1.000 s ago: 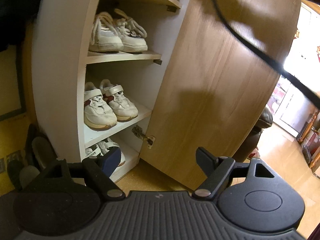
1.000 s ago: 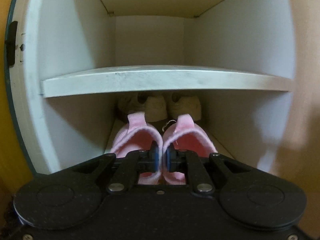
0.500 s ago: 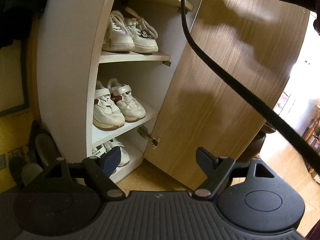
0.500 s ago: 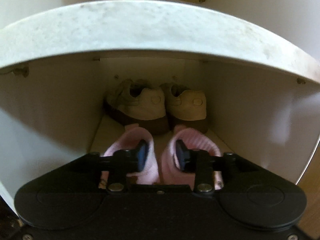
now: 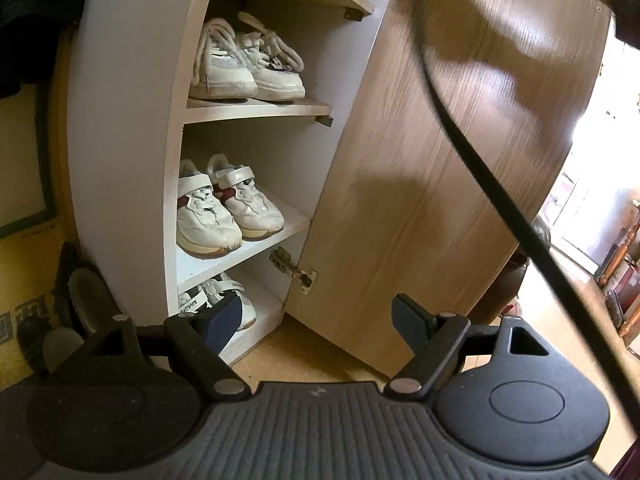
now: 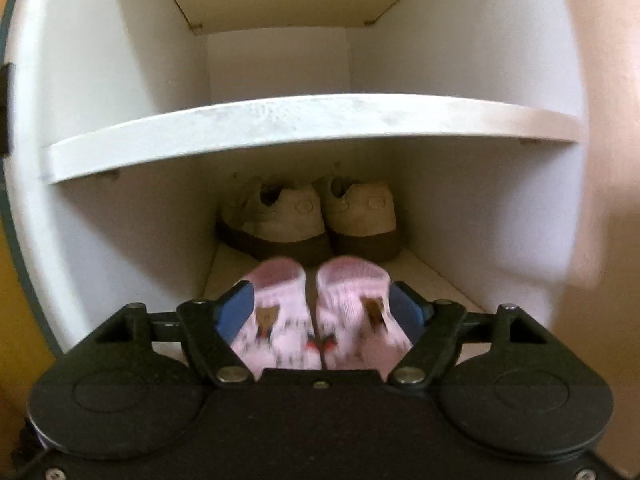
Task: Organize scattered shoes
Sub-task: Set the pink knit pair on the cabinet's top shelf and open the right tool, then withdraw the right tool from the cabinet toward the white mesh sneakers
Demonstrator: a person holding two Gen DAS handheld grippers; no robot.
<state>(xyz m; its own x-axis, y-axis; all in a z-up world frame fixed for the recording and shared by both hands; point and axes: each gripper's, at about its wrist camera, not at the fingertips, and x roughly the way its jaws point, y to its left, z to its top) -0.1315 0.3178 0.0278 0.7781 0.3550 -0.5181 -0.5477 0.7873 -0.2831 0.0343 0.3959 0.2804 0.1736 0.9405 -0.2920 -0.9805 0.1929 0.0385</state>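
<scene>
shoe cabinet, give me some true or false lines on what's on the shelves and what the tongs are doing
1. The right tongs are open, one finger on each outer side of the pink shoes. True.
2. The beige shoes sit in front of the pink shoes. False: they sit behind them, at the back of the shelf.
3. The shelf board above the pink shoes is piled with shoes. False: its visible part is bare.
4. The left tongs are open and hold nothing. True.
5. The cabinet door is shut. False: it stands open, with the laced white sneakers in view.
</scene>
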